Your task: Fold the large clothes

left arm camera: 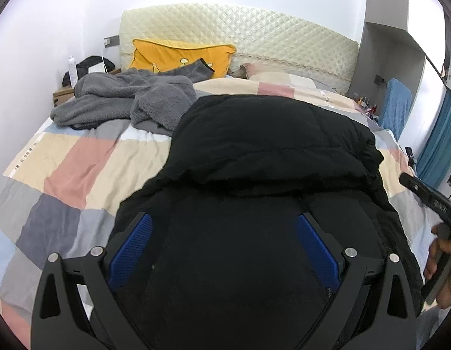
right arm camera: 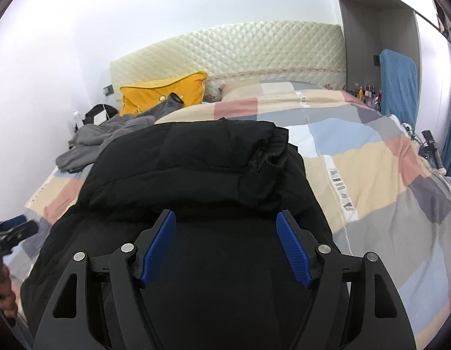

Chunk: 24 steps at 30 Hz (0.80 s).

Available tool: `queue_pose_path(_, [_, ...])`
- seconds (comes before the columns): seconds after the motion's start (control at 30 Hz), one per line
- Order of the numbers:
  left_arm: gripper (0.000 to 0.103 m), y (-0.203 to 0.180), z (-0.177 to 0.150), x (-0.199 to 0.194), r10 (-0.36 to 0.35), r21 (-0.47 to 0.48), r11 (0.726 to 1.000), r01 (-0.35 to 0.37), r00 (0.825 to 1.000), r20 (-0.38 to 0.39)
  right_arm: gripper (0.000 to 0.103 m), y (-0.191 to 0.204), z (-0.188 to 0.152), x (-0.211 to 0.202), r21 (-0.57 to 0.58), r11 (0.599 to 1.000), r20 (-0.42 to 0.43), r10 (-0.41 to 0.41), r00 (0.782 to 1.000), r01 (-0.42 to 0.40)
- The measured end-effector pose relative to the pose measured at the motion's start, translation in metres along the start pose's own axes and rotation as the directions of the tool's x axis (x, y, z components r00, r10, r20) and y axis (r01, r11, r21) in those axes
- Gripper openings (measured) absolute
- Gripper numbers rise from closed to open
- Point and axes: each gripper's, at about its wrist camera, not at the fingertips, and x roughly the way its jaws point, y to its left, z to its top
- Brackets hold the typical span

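Observation:
A big black padded jacket (left arm camera: 254, 157) lies on the patchwork bed quilt (left arm camera: 68, 169), its far part folded back over the near part. It also shows in the right wrist view (right arm camera: 196, 169), with a cuffed sleeve end (right arm camera: 269, 157) on top at the right. My left gripper (left arm camera: 224, 224) is open above the jacket's near part, jaws wide, holding nothing. My right gripper (right arm camera: 225, 221) is open above the jacket's near part too, empty. The right gripper shows at the left view's right edge (left arm camera: 423, 198); the left gripper shows at the right view's left edge (right arm camera: 12, 233).
A grey fleece garment (left arm camera: 123, 99) lies crumpled at the bed's far left. A yellow pillow (left arm camera: 178, 55) leans on the quilted headboard (left arm camera: 240, 29). A nightstand with a bottle (left arm camera: 71, 67) stands at the left. A blue chair back (right arm camera: 397, 81) and small bottles stand at the right.

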Motion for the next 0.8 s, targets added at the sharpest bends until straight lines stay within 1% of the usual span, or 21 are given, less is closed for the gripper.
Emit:
queue_pose_path(0.17, [0.099, -0.002, -0.004, -0.005, -0.009, -0.006, 1.000, 0.009, 1.000, -0.010, 0.071, 0.008, -0.017, -0.034, 0.001, 1.000, 0.023, 0.020, 1.000, -0.020])
queue_pose_path(0.23, [0.099, -0.002, -0.003, -0.009, 0.010, -0.005, 1.000, -0.010, 1.000, -0.006, 0.071, 0.009, -0.018, -0.041, 0.021, 0.999, 0.023, 0.031, 0.999, -0.032])
queue_pose_path(0.27, [0.099, -0.001, 0.000, -0.012, 0.021, -0.005, 1.000, -0.021, 1.000, 0.000, 0.071, 0.009, -0.017, -0.045, 0.031, 0.999, 0.020, 0.039, 0.999, -0.039])
queue_pose_path(0.33, [0.099, 0.002, 0.005, -0.019, 0.002, -0.027, 1.000, -0.001, 1.000, 0.012, 0.071, 0.012, -0.013, -0.053, 0.032, 0.999, 0.023, 0.039, 0.999, -0.040])
queue_pose_path(0.4, [0.099, 0.005, 0.007, -0.027, 0.002, -0.035, 0.999, -0.001, 1.000, 0.024, 0.071, 0.015, -0.008, -0.067, 0.032, 0.998, 0.036, 0.056, 0.998, -0.057])
queue_pose_path(0.47, [0.099, 0.004, 0.007, -0.034, 0.007, -0.023, 1.000, -0.007, 0.999, 0.034, 0.071, 0.016, -0.002, -0.080, 0.039, 0.997, 0.037, 0.066, 0.997, -0.068])
queue_pose_path(0.53, [0.099, 0.002, 0.006, -0.041, 0.034, -0.008, 0.999, -0.034, 0.998, 0.047, 0.071, 0.015, 0.004, -0.092, 0.039, 0.997, 0.031, 0.067, 0.997, -0.068])
queue_pose_path(0.6, [0.099, 0.000, 0.008, -0.047, 0.039, 0.010, 0.999, -0.039, 0.998, 0.048, 0.071, 0.013, 0.007, -0.105, 0.034, 0.997, 0.030, 0.066, 0.997, -0.067])
queue_pose_path(0.7, [0.099, -0.002, 0.015, -0.067, 0.009, 0.010, 1.000, -0.009, 0.998, 0.057, 0.071, 0.006, 0.019, -0.126, 0.016, 0.998, 0.033, 0.052, 0.998, -0.053])
queue_pose_path(0.8, [0.099, -0.002, 0.021, -0.088, -0.004, 0.033, 0.999, 0.002, 0.997, 0.072, 0.071, -0.006, 0.028, -0.145, 0.009, 0.998, 0.020, 0.058, 0.998, -0.058])
